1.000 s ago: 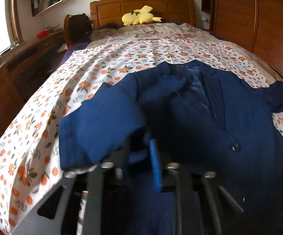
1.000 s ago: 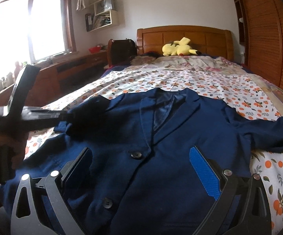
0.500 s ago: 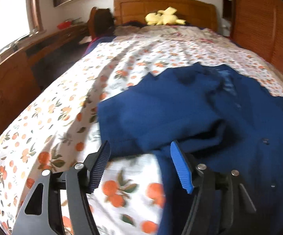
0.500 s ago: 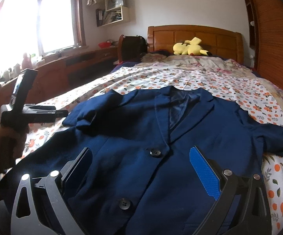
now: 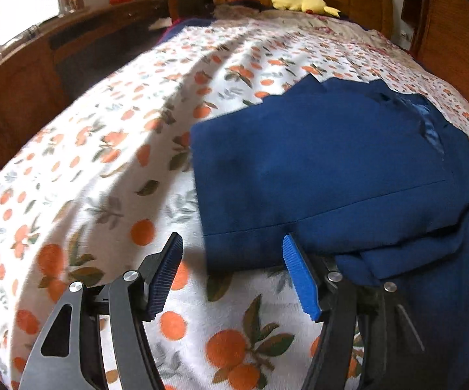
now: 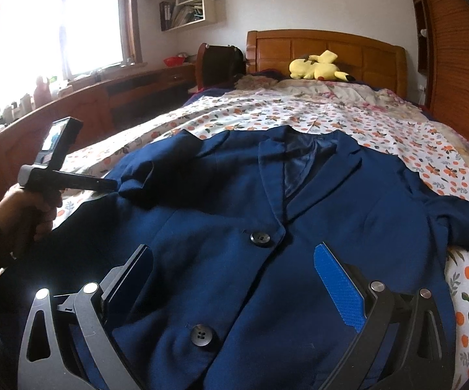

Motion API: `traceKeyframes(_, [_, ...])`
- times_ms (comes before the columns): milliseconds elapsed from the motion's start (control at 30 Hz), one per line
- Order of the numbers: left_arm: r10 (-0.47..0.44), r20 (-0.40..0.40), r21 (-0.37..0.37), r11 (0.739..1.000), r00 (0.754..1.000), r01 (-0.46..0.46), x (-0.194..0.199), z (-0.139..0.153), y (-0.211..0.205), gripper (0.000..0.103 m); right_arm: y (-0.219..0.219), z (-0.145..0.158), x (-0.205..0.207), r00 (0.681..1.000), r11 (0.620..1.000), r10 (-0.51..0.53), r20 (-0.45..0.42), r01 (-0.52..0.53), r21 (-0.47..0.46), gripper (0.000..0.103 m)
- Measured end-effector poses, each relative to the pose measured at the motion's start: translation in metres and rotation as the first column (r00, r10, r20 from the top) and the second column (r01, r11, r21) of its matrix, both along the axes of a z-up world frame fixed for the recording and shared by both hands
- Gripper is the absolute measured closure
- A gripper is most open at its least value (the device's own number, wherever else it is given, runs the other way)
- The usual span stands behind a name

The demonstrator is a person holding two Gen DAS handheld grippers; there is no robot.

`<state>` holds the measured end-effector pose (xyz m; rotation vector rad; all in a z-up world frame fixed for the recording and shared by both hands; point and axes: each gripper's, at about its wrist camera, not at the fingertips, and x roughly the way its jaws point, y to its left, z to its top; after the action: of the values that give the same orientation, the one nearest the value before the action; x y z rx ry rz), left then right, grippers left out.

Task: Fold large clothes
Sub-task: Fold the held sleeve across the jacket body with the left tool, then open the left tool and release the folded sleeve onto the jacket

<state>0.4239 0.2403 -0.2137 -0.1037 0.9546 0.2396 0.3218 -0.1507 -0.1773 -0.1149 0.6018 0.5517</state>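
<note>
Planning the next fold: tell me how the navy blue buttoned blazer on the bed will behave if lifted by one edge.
The navy blue buttoned blazer will likely drape and sag, since its folded-over sleeve already lies limp. It looks fairly thick, so probably heavier than a shirt. The matte cloth should grip well against the ribbed pads.

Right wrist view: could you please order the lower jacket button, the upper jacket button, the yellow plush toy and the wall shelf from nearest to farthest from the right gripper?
1. Lower jacket button, just ahead of the right gripper, between its fingers.
2. Upper jacket button, further up the jacket front.
3. Yellow plush toy, by the headboard.
4. Wall shelf, high on the far wall, left.
</note>
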Motion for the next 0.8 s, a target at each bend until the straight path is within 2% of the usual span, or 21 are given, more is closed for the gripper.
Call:
traceKeyframes(100, [0.005,-0.009,-0.011,1.0,1.0,-0.006,0.006,-0.004,0.003,0.037,0.0,0.0,-0.001,1.0,1.0,0.001,0.0,-0.001,-0.004,0.007])
traceKeyframes(133, [0.006,-0.008,-0.011,1.0,1.0,-0.006,0.008,-0.005,0.003,0.04,0.001,0.0,0.0,1.0,1.0,0.0,0.0,0.0,-0.004,0.007])
traceKeyframes(167, [0.001,-0.007,-0.014,1.0,1.0,-0.001,0.009,-0.004,0.002,0.055,0.001,0.0,0.0,1.0,1.0,-0.001,0.003,0.001,-0.007,0.007])
traceKeyframes(200, [-0.003,-0.011,-0.012,1.0,1.0,0.003,0.011,-0.003,0.001,0.062,0.001,0.001,-0.001,1.0,1.0,-0.002,0.005,0.002,-0.009,0.007])
traceKeyframes(233, [-0.006,-0.01,-0.014,1.0,1.0,0.006,0.012,-0.001,0.0,0.075,0.001,0.002,-0.002,1.0,1.0,-0.004,0.008,0.004,-0.011,0.007])
traceKeyframes(267, [-0.013,-0.005,-0.023,1.0,1.0,0.013,0.013,0.002,-0.002,0.083,0.0,0.003,-0.003,1.0,1.0,-0.006,0.011,0.006,-0.014,0.007])
traceKeyframes(333, [-0.029,0.017,-0.011,1.0,0.999,0.029,0.012,0.013,-0.009,0.088,-0.001,0.005,-0.006,1.0,1.0,-0.009,0.017,0.009,-0.016,0.007])
traceKeyframes(500, [-0.063,0.127,0.033,0.998,0.99,0.059,-0.004,0.06,-0.037,0.089,-0.01,0.014,-0.017,0.999,1.0,-0.016,0.03,0.017,-0.014,0.007])
traceKeyframes(633, [-0.122,0.201,0.068,0.992,0.972,0.11,-0.022,0.096,-0.075,0.09,-0.019,0.023,-0.028,0.999,1.0,-0.027,0.045,0.027,-0.007,0.007])
traceKeyframes(800, [-0.202,0.256,0.097,0.978,0.945,0.182,-0.044,0.123,-0.124,0.09,-0.032,0.032,-0.034,0.997,0.999,-0.046,0.056,0.046,0.001,0.007])
